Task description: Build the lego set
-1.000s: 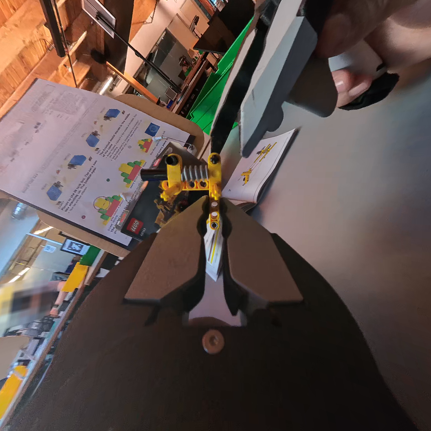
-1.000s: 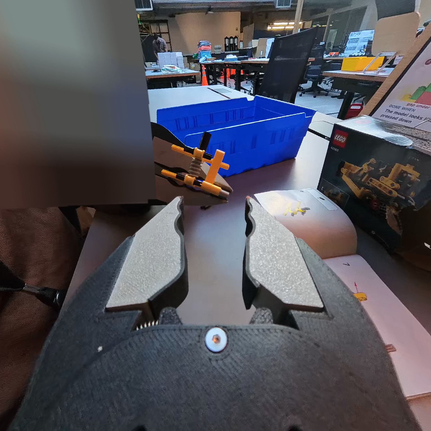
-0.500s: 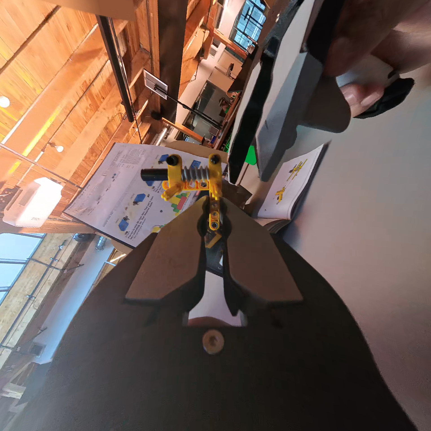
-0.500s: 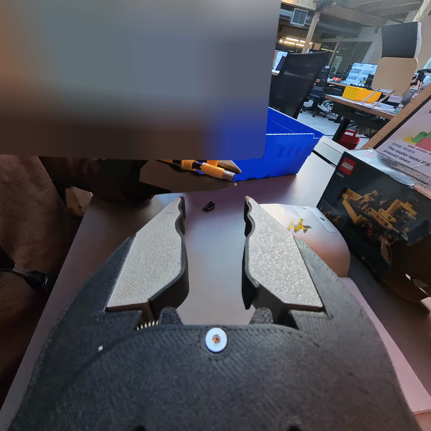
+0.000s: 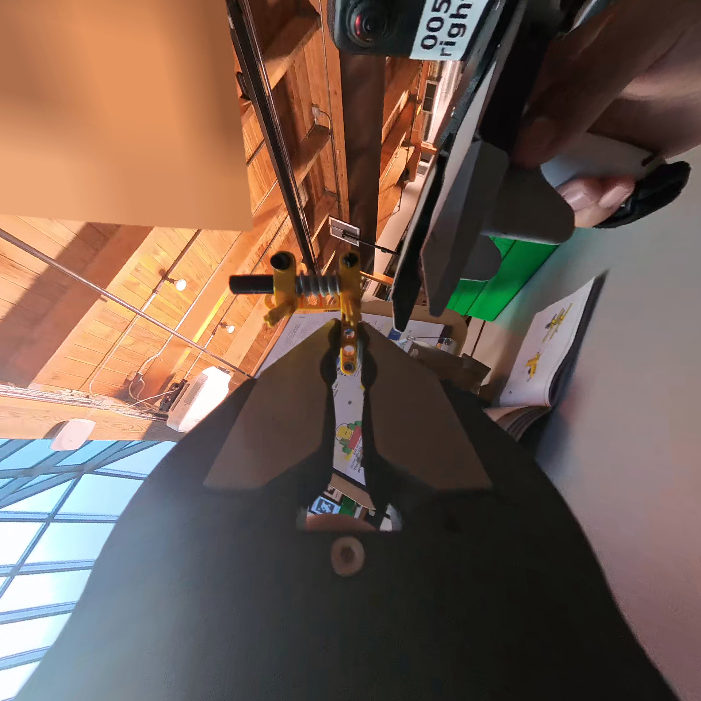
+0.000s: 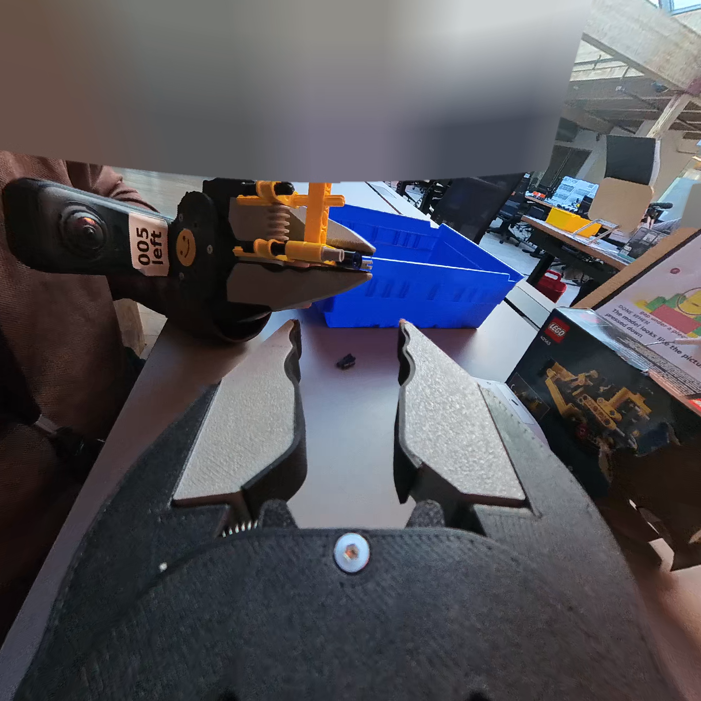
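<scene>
Nearest in the right wrist view, the right claw (image 6: 347, 333) stands open with nothing between its two grey fingers (image 6: 246, 428), held low over the dark tabletop (image 6: 345, 447). Just beyond its tips, at about 12 o'clock, one small dark lego piece (image 6: 345, 361) lies alone on the bare surface, with nothing between it and the claw. Up at 10 o'clock the left claw (image 6: 364, 263) hangs above the tabletop's near edge, clamped on one yellow lego assembly (image 6: 303, 227) with a grey spring and a black pin; in its own view the left claw (image 5: 347, 341) pinches the assembly's yellow beam (image 5: 348, 349) and the rest sticks out past the tips. Behind it, at 12 to 1 o'clock, sits one blue bin (image 6: 417, 280), partly hidden by the left claw. At 3 o'clock one dark lego box (image 6: 591, 402) stands on the tabletop, with a printed instruction board (image 6: 667, 322) leaning behind it. One open booklet (image 5: 546, 352) shows in the left wrist view. Farther off are office desks and chairs.
</scene>
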The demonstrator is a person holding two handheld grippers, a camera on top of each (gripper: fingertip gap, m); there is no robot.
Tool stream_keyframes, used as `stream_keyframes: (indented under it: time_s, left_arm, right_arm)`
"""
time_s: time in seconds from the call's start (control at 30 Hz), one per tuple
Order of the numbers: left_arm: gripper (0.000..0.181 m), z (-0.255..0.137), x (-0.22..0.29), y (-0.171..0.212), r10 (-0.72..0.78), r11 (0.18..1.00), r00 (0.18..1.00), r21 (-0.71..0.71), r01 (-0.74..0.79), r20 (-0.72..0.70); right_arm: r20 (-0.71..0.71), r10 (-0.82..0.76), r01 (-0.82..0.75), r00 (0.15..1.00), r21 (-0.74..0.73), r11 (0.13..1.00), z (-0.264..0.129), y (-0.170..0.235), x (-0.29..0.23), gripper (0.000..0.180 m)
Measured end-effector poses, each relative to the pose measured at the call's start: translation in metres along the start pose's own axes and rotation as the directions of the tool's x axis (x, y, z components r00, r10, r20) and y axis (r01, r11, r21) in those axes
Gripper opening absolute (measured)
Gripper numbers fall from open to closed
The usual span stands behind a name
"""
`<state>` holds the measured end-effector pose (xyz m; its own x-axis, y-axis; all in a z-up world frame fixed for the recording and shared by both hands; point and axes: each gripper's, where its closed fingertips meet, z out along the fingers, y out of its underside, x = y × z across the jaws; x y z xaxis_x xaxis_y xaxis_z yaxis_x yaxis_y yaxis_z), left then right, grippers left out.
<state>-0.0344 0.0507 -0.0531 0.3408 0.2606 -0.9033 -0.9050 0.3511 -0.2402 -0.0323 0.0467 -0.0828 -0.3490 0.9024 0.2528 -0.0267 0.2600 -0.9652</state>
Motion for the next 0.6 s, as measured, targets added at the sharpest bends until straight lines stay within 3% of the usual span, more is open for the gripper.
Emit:
stream_keyframes:
  time_s: [0.6]
  left_arm:
    - [0.004,-0.0007,-0.0042,0.0005,-0.025,1.0,0.999,0.011,0.025,0.022]
  right_arm:
    - [-0.033,0.011,-0.01,0.999,0.031,0.999,-0.0075,-0.0052,0.0093,0.048]
